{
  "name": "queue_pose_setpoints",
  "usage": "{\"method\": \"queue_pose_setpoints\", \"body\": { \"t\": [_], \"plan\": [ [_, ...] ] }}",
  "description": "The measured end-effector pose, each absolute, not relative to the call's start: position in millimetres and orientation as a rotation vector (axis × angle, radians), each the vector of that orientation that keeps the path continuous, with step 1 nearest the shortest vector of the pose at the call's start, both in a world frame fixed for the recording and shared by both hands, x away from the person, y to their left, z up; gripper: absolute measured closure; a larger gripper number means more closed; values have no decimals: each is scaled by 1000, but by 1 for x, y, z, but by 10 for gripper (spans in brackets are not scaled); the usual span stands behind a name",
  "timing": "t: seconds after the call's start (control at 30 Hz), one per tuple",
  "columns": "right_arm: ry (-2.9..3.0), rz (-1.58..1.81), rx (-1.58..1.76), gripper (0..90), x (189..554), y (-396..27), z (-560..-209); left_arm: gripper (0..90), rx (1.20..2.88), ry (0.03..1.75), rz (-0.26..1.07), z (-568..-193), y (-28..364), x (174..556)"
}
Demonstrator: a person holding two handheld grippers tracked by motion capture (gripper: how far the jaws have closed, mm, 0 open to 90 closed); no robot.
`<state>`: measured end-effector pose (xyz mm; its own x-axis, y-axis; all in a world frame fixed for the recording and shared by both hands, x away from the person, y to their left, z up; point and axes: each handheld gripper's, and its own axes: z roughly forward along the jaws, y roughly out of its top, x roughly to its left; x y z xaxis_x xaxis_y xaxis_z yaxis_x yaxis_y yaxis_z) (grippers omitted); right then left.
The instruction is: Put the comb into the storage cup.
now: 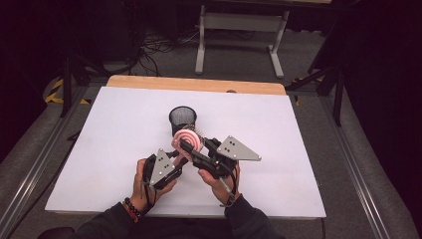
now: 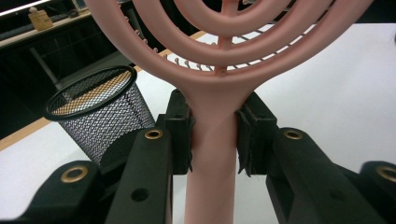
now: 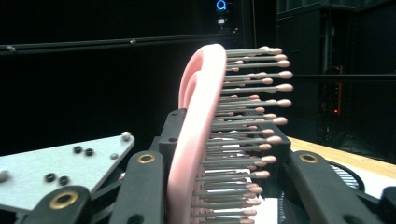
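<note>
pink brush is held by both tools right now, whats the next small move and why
Probably open the right tool and let go: the left tool already clamps the pink brush by its handle, and the mesh cup stands open just beyond, so one grip seems enough to carry it over.

- Pink hairbrush [image 2: 212, 126] — round open head of concentric rings joined by a central spine, with a straight smooth handle.
- Grey bristles with pink ball tips, standing out in rows from one face of the head [image 3: 243, 135].
- Held off the white table, handle clamped between two black jaws, head seen edge-on between another pair.
- Sits in the high view [image 1: 187, 140] near the table's middle, head tilted up, just in front of the cup.
- Black wire-mesh cup [image 1: 182, 119] — round, open-topped, upright on the table; rim and mesh wall close beside the brush [image 2: 100, 116].
</note>
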<state>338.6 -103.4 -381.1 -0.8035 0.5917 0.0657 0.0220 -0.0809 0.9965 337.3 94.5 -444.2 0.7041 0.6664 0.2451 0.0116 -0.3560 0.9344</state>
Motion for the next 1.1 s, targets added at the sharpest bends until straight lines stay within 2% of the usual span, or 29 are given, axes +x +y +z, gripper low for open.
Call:
{"method": "queue_pose_setpoints", "body": {
  "t": [0.27,0.57,1.1],
  "plan": [
    [1814,1905,616,626,334,-105,-378,692,1843,483,717,-443,94,340],
    [1780,1879,627,629,337,-117,-373,630,1897,406,684,-446,102,348],
    [1758,1785,634,630,343,-130,-372,430,1946,323,671,-444,149,357]
  ]
}}
